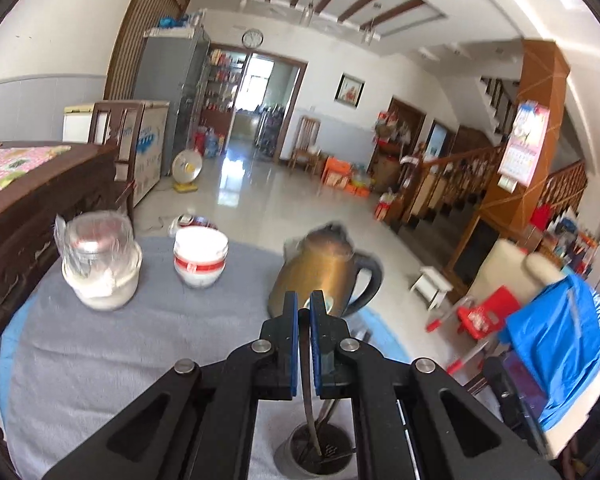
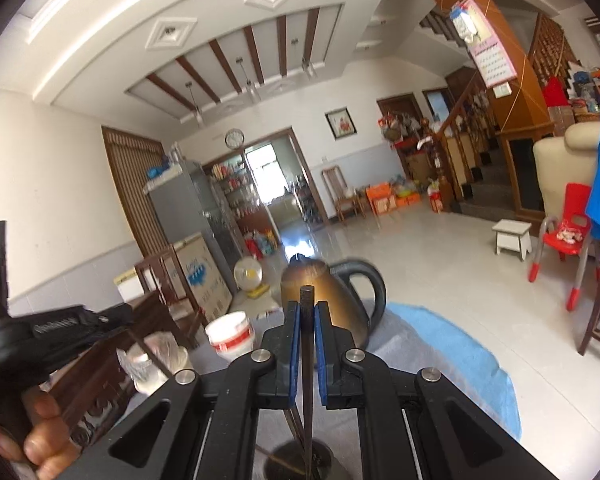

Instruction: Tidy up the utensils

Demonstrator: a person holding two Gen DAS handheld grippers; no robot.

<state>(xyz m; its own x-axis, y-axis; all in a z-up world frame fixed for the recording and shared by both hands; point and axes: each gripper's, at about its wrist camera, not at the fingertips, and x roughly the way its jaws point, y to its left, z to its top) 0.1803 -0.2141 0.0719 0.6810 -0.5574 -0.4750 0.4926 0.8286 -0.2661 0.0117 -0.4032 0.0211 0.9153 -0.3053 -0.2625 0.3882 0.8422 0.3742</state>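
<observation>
My left gripper [image 1: 304, 305] is shut on a thin, curved metal utensil [image 1: 309, 396]. Its pale rounded end pokes out above the blue pads, and its lower end reaches down into a round metal utensil holder [image 1: 300, 462] on the grey cloth just below. My right gripper [image 2: 306, 309] is shut on a dark slim stick [image 2: 307, 380], like a chopstick. Its textured top stands above the pads, and its tip points into the same holder [image 2: 324, 460]. In the right wrist view the left gripper [image 2: 120, 315] shows at the left, held by a hand [image 2: 40, 436].
A gold kettle [image 1: 320, 272] with a black handle stands beyond the grippers. Stacked white bowls [image 1: 200, 258] with a red band and a plastic-wrapped jar [image 1: 98, 256] on a white tub sit further left. A dark carved wooden cabinet [image 1: 24, 224] borders the table's left; open floor lies right.
</observation>
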